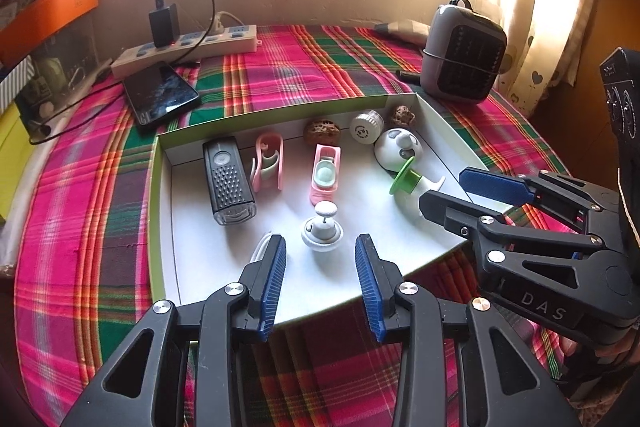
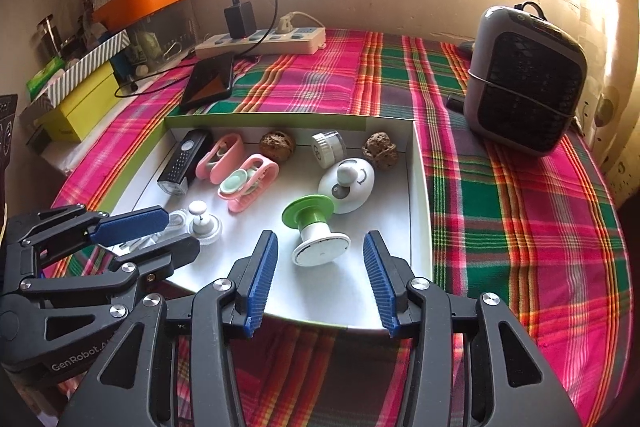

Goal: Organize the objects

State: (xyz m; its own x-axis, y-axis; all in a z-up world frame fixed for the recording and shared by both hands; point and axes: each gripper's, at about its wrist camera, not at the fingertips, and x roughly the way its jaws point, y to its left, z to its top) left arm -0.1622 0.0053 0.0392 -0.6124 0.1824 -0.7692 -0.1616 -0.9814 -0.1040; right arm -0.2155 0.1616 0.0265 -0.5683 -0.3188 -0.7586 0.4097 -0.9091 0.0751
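Shallow white tray (image 1: pixel 168 227) on plaid cloth (image 1: pixel 100 187), holding small gadgets. Left gripper (image 1: pixel 321 281) at 6 o'clock of its view, jaws parted, empty, small white knob piece (image 1: pixel 322 229) just beyond tips. Right gripper (image 2: pixel 320 277) likewise parted, empty, green-and-white spool (image 2: pixel 314 227) lying tipped at 12 o'clock between tips. Risk: spool likely rolls if a pad nudges it; grippers near each other, may collide.
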